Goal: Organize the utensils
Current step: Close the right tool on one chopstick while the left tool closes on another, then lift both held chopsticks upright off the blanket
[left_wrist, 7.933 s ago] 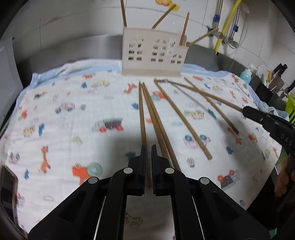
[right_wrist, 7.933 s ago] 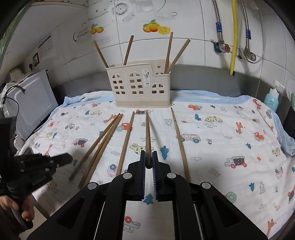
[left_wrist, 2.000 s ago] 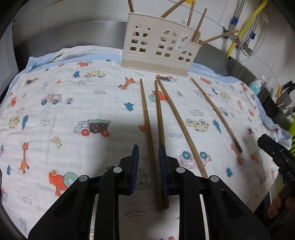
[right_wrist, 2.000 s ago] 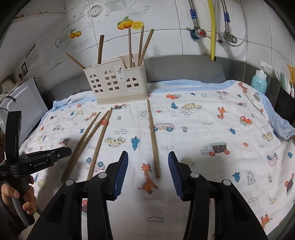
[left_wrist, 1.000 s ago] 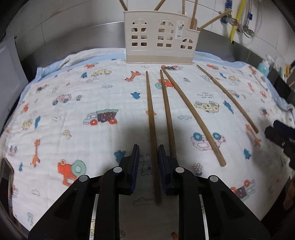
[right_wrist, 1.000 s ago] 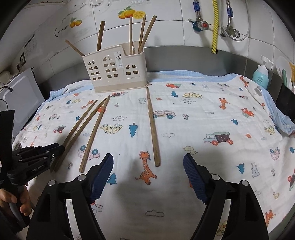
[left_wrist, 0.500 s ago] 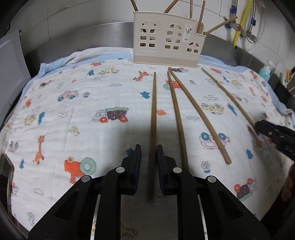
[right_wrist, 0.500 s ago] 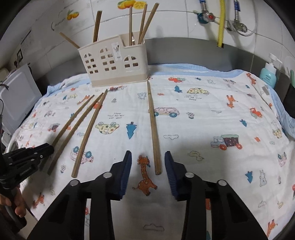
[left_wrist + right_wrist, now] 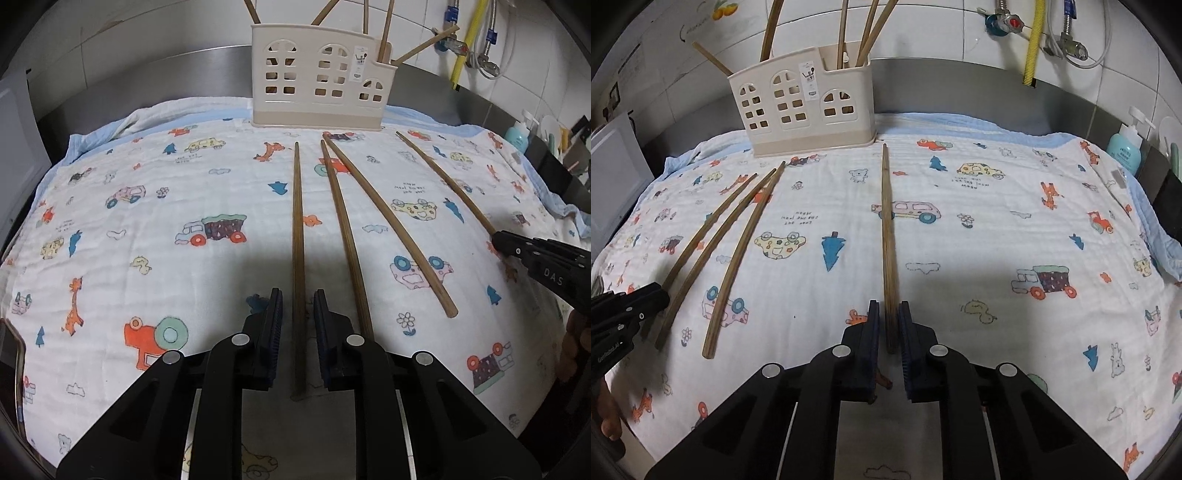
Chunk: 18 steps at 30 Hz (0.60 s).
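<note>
Four wooden chopsticks are laid loose on the printed cloth [image 9: 110, 229] in front of the cream holder [image 9: 319, 79], in which several more sticks [image 9: 866, 31] are stood. The near end of the rightmost chopstick [image 9: 888, 240] is clamped between the closed pads of the right gripper [image 9: 888, 328]. The near end of the leftmost chopstick [image 9: 297, 236] is straddled by the left gripper [image 9: 297, 321], its jaws narrowly parted with small gaps visible on both sides.

Four loose chopsticks [image 9: 297, 236] on one printed cloth [image 9: 155, 229], five more in one holder [image 9: 317, 85], two grippers [image 9: 297, 314]
</note>
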{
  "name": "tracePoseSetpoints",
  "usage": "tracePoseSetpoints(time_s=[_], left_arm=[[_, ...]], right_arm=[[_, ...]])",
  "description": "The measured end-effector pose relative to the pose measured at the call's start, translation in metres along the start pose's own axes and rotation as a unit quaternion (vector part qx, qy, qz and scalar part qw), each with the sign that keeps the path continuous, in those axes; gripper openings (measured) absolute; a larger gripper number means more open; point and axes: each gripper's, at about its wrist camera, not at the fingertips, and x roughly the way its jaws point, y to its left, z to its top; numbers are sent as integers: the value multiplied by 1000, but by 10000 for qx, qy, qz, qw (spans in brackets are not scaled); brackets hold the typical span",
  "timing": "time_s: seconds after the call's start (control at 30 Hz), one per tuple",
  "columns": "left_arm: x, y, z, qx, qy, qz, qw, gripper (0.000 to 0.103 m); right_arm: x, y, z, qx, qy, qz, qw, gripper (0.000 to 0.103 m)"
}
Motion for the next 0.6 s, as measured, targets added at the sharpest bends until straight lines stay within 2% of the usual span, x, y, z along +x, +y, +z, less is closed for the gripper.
tracePoseSetpoints(time_s=[0.17, 0.23, 0.33, 0.6], left_arm=[[1, -1, 1, 34, 56, 25, 10000, 16], [1, 1, 3, -16, 107, -45, 9999, 7], [1, 4, 4, -76, 145, -165, 9997, 6], [-8, 9, 7, -179, 21, -414, 9990, 6]], right_arm=[[0, -1, 2, 17, 4, 13, 10000, 7], [-2, -1, 2, 26, -31, 46, 10000, 7], [-11, 0, 3, 37, -140, 67, 9999, 7], [-57, 9, 20, -232, -802, -71, 9965, 7]])
